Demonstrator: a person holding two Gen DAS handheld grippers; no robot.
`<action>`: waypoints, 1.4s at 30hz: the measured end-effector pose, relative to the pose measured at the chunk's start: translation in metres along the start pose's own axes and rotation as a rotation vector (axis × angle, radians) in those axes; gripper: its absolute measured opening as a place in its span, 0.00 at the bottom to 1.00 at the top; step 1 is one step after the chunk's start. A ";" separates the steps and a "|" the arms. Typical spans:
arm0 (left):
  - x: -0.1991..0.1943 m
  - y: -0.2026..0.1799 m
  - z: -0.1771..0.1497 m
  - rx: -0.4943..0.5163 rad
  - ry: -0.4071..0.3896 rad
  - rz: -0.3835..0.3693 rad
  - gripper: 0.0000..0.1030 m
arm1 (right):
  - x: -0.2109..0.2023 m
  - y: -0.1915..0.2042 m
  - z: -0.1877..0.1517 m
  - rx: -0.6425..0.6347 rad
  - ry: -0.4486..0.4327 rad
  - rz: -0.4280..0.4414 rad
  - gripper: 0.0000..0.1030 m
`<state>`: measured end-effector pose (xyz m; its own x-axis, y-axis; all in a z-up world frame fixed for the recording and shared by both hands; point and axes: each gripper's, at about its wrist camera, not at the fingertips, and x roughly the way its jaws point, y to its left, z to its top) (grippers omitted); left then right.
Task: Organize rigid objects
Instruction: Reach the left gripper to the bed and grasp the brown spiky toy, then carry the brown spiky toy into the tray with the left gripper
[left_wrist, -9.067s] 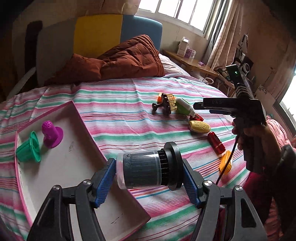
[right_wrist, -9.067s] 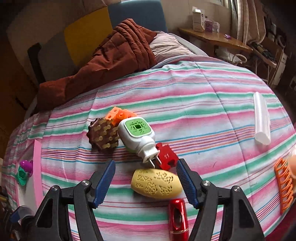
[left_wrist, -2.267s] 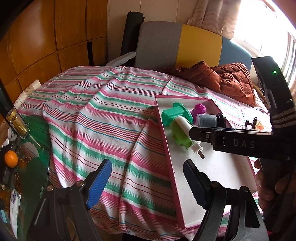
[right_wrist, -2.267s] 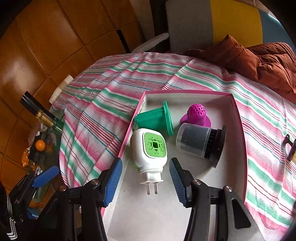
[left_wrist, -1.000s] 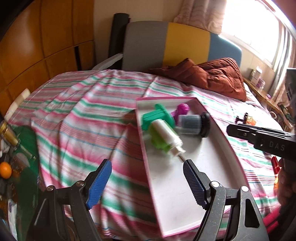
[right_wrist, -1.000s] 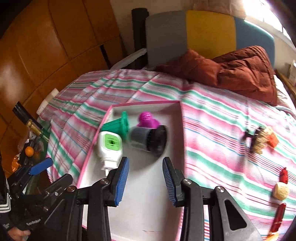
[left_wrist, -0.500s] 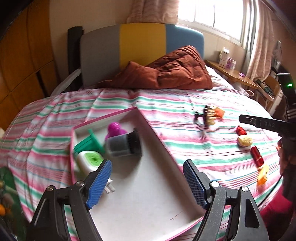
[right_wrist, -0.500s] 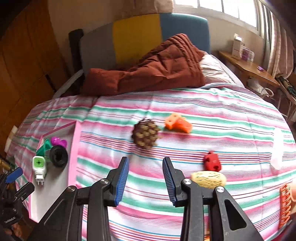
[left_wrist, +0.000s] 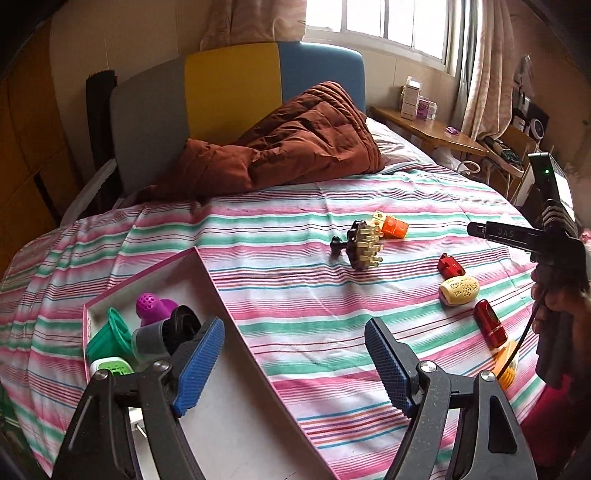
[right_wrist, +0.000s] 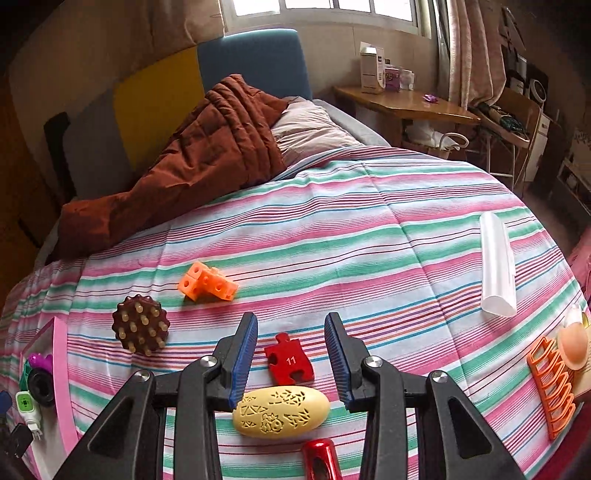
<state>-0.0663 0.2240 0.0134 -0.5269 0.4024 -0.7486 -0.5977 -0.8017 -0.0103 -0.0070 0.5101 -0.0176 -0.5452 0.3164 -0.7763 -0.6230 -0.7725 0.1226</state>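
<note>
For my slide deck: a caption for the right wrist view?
Open right gripper hovering over red puzzle piece and yellow oval on striped bedspread.

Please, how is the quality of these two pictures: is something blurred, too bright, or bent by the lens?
Left wrist view: sharp; window overexposed; bed stripes bulge from the fisheye; corners dark. Right wrist view: equally sharp; window blown out; the same curving; soft daylight, weak shadows under the red puzzle piece.

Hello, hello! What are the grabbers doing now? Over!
Both grippers open, empty. Right over red puzzle piece. Four items in pink tray. Nothing blocking.
</note>
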 end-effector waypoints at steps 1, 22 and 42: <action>0.002 -0.003 0.004 0.002 -0.001 -0.006 0.77 | 0.002 -0.002 0.000 0.011 0.010 -0.008 0.36; 0.084 -0.063 0.066 0.065 0.094 -0.096 0.83 | 0.007 -0.065 0.001 0.338 0.079 0.028 0.39; 0.181 -0.062 0.072 0.030 0.184 -0.155 0.66 | 0.015 -0.041 0.001 0.249 0.130 0.092 0.42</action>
<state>-0.1686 0.3782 -0.0741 -0.3102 0.4303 -0.8477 -0.6820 -0.7220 -0.1169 0.0093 0.5471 -0.0337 -0.5394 0.1653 -0.8257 -0.7013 -0.6309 0.3319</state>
